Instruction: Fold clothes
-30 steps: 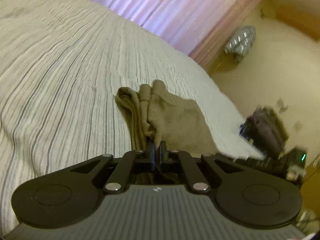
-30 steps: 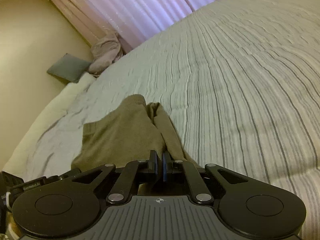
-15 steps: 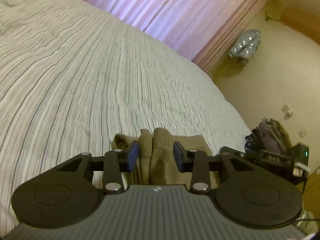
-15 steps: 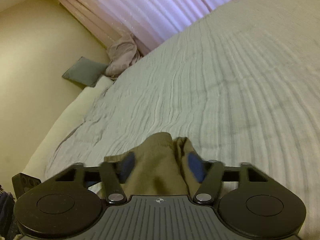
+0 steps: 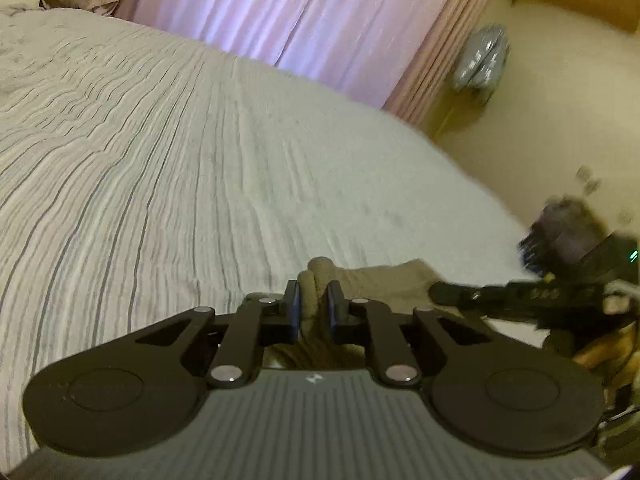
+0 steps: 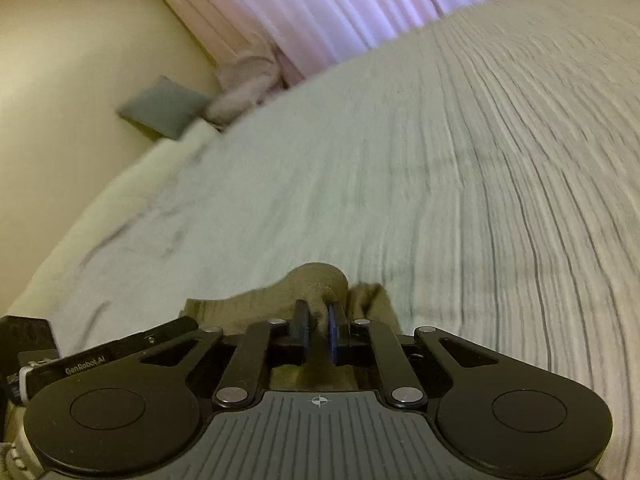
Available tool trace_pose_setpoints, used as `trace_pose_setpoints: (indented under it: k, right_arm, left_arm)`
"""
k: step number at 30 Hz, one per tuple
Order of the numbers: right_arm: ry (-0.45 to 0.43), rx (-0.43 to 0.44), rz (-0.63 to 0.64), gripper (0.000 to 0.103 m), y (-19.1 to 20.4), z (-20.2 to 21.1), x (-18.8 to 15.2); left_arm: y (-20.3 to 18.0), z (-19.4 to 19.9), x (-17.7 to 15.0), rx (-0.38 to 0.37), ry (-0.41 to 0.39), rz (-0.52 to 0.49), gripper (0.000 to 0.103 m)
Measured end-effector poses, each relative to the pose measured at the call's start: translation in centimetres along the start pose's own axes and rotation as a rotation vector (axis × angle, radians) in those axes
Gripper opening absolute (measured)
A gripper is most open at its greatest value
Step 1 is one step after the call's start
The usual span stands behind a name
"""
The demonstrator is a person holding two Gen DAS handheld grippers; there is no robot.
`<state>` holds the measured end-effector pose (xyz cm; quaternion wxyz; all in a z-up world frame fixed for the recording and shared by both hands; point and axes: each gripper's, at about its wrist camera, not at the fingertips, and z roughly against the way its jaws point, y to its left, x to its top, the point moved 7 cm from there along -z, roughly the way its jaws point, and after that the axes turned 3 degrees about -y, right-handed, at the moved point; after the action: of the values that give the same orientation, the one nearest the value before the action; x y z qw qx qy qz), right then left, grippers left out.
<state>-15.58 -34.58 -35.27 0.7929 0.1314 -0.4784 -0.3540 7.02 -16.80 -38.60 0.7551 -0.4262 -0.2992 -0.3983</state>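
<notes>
An olive-brown garment lies bunched on the striped bed cover, near the bed's front edge. My left gripper is closing on a raised fold of it, and the cloth fills the gap between the pads. In the right wrist view the same garment humps up just ahead of my right gripper, whose jaws are also closing with a ridge of cloth pinched between them. The right gripper's blurred body shows at the left view's right side. The left gripper's body shows at the right view's lower left.
The bed cover stretches far ahead of both grippers. Pink curtains hang behind the bed. A grey cushion and a pinkish cloth heap lie by the far wall. A dark bundle sits beyond the bed's right edge.
Both grippers were shut a second ago, opened wide half a second ago, and have now narrowed onto folds of the garment. Both drew back, so the garment sits lower in each view.
</notes>
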Motion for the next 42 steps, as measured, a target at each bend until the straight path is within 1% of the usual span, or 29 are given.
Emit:
trace_pose_setpoints:
  k: [1, 2, 3, 4, 5, 6, 9, 11, 13, 14, 15, 16, 17, 18, 19, 20, 21, 22, 23, 25, 26, 28, 31, 32, 33, 34, 37, 39, 42]
  right_arm:
    - [0.005, -0.024, -0.004, 0.032, -0.2, 0.0, -0.1]
    - [0.004, -0.076, 0.009, 0.059, -0.2, 0.3, 0.0]
    - [-0.015, -0.134, 0.045, 0.064, -0.2, 1.0, 0.2]
    - [-0.046, -0.166, 0.084, 0.063, 0.3, 2.1, 0.3]
    - [-0.074, -0.178, 0.116, 0.063, 0.9, 3.2, 0.4]
    - [-0.105, -0.188, 0.148, 0.063, 1.7, 4.5, 0.4]
    - [-0.193, -0.185, 0.242, 0.062, 4.4, 9.2, -0.8]
    - [-0.203, -0.160, 0.285, 0.043, 6.3, 11.6, -3.0]
    - [-0.177, -0.133, 0.316, 0.040, 7.7, 13.0, -5.8]
    - [-0.150, -0.125, 0.333, 0.040, 8.1, 13.1, -7.3]
    - [-0.121, -0.131, 0.345, 0.040, 8.2, 12.9, -8.7]
    - [-0.088, -0.155, 0.351, 0.039, 7.8, 12.3, -9.8]
    - [-0.061, -0.193, 0.352, 0.039, 7.2, 11.8, -10.7]
    - [-0.047, -0.249, 0.345, 0.039, 6.3, 11.5, -11.1]
    - [-0.045, -0.280, 0.338, 0.040, 5.8, 11.9, -11.1]
    - [-0.062, -0.271, 0.331, 0.040, 5.7, 12.8, -11.0]
    - [-0.087, -0.240, 0.327, 0.040, 6.0, 14.0, -11.0]
    - [-0.102, -0.207, 0.326, 0.040, 6.2, 14.9, -11.2]
    - [-0.096, -0.185, 0.331, 0.040, 6.3, 15.5, -11.7]
    - [-0.061, -0.181, 0.354, 0.040, 6.1, 15.6, -12.9]
    - [-0.046, -0.197, 0.365, 0.040, 5.9, 15.3, -13.1]
    - [-0.047, -0.203, 0.361, 0.040, 5.4, 15.2, -13.2]
    - [-0.076, -0.184, 0.348, 0.040, 4.7, 15.2, -12.6]
    - [-0.073, -0.179, 0.350, 0.039, 4.5, 15.0, -12.5]
    - [-0.069, -0.172, 0.351, 0.037, 4.4, 14.7, -12.3]
    - [-0.067, -0.164, 0.354, 0.003, 4.3, 14.5, -12.1]
    - [-0.084, -0.154, 0.379, 0.002, 4.0, 13.9, -11.0]
    - [-0.094, -0.178, 0.404, 0.001, 3.9, 14.3, -10.6]
    - [-0.080, -0.201, 0.411, 0.001, 3.7, 14.4, -10.6]
  left_arm:
    - [-0.1, 0.3, 0.2, 0.026, 0.000, -0.018, 0.021]
    - [-0.3, 0.6, 0.5, 0.054, 0.001, -0.035, 0.027]
    - [-0.5, 1.2, 0.8, 0.083, 0.001, -0.056, 0.028]
    - [-0.7, 1.9, 1.0, 0.108, 0.001, -0.070, 0.027]
    - [-1.2, 2.9, 1.3, 0.121, -0.003, -0.078, 0.018]
    - [-1.8, 3.9, 1.6, 0.131, -0.007, -0.087, 0.012]
    - [-5.2, 7.2, 0.8, 0.055, -0.010, -0.128, 0.009]
    - [-7.4, 8.9, -1.2, -0.006, 0.024, -0.174, 0.006]
    - [-8.8, 9.9, -3.8, -0.050, 0.072, -0.189, 0.006]
    - [-8.9, 9.8, -5.0, -0.048, 0.102, -0.183, 0.006]
    - [-8.4, 9.6, -5.8, -0.019, 0.115, -0.176, 0.006]
    - [-7.9, 9.4, -6.6, 0.012, 0.125, -0.169, 0.006]
    - [-7.6, 9.8, -6.5, 0.028, 0.118, -0.155, 0.005]
    - [-7.6, 10.8, -6.0, 0.026, 0.093, -0.141, 0.005]
    - [-7.7, 11.8, -5.5, 0.022, 0.067, -0.126, 0.006]
    - [-7.7, 12.7, -5.0, 0.022, 0.045, -0.112, 0.008]
    - [-7.6, 13.7, -4.9, 0.012, 0.038, -0.097, 0.015]
    - [-7.3, 14.2, -4.9, -0.001, 0.042, -0.084, 0.020]
    - [-7.0, 14.7, -5.4, -0.011, 0.053, -0.068, 0.026]
    - [-7.3, 14.7, -6.3, -0.023, 0.085, -0.033, 0.027]
    - [-7.1, 14.4, -6.7, -0.022, 0.097, -0.018, 0.027]
    - [-6.5, 13.7, -7.2, -0.008, 0.105, 0.006, 0.027]
    - [-6.4, 12.5, -7.5, -0.030, 0.107, 0.013, 0.020]
    - [-6.5, 12.1, -7.5, -0.039, 0.109, 0.011, 0.003]
    - [-6.4, 11.8, -7.5, -0.041, 0.106, 0.007, 0.002]
    - [-6.4, 11.5, -7.5, -0.043, 0.103, 0.003, 0.001]
    - [-6.0, 11.9, -7.2, -0.061, 0.094, -0.013, 0.001]
    - [-5.7, 12.2, -7.1, -0.068, 0.103, -0.039, 0.001]
    - [-5.6, 12.3, -7.4, -0.074, 0.120, -0.085, 0.001]
